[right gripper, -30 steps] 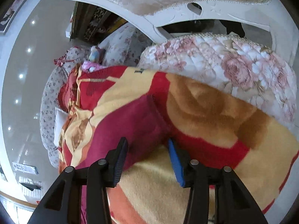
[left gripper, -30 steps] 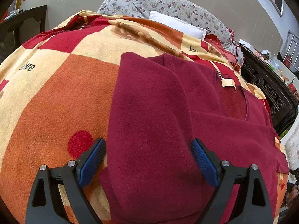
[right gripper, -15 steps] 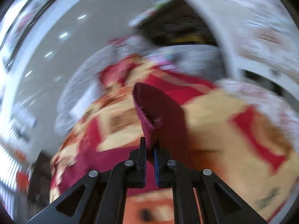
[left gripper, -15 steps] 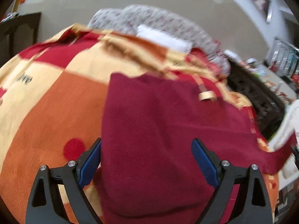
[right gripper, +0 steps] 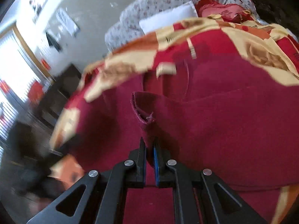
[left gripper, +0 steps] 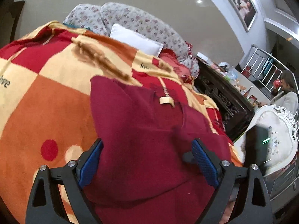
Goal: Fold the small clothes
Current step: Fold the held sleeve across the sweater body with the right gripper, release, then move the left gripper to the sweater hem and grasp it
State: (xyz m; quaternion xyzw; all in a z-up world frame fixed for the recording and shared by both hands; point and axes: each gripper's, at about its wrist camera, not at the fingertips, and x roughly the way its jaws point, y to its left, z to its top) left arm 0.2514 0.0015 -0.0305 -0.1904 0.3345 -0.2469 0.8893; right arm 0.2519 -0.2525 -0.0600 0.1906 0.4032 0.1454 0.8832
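A dark red garment [left gripper: 142, 130] lies on a bed blanket [left gripper: 46, 100] checked in orange, cream and red, with a pale neck label [left gripper: 166, 99] showing. My left gripper [left gripper: 147, 162] hangs just above the garment's near part, open wide, with cloth below the gap and nothing pinched. In the right wrist view my right gripper [right gripper: 150, 149] is shut on the garment's sleeve cuff [right gripper: 143, 110], which stands up from the pads over the body of the garment [right gripper: 224, 102]. A blurred dark shape [left gripper: 256, 145] at the bed's right edge is probably the right gripper's body.
White pillow [left gripper: 136, 39] and flowered bolsters [left gripper: 142, 22] lie at the far end of the bed. A dark carved cabinet [left gripper: 220, 95] with clutter stands on the right, beside a white padded chair [left gripper: 276, 141]. A person [left gripper: 287, 93] sits at the far right.
My right gripper closed on the sleeve cuff and swung fast across, carrying it over the garment. The left gripper rose a little and tilted up, staying open.
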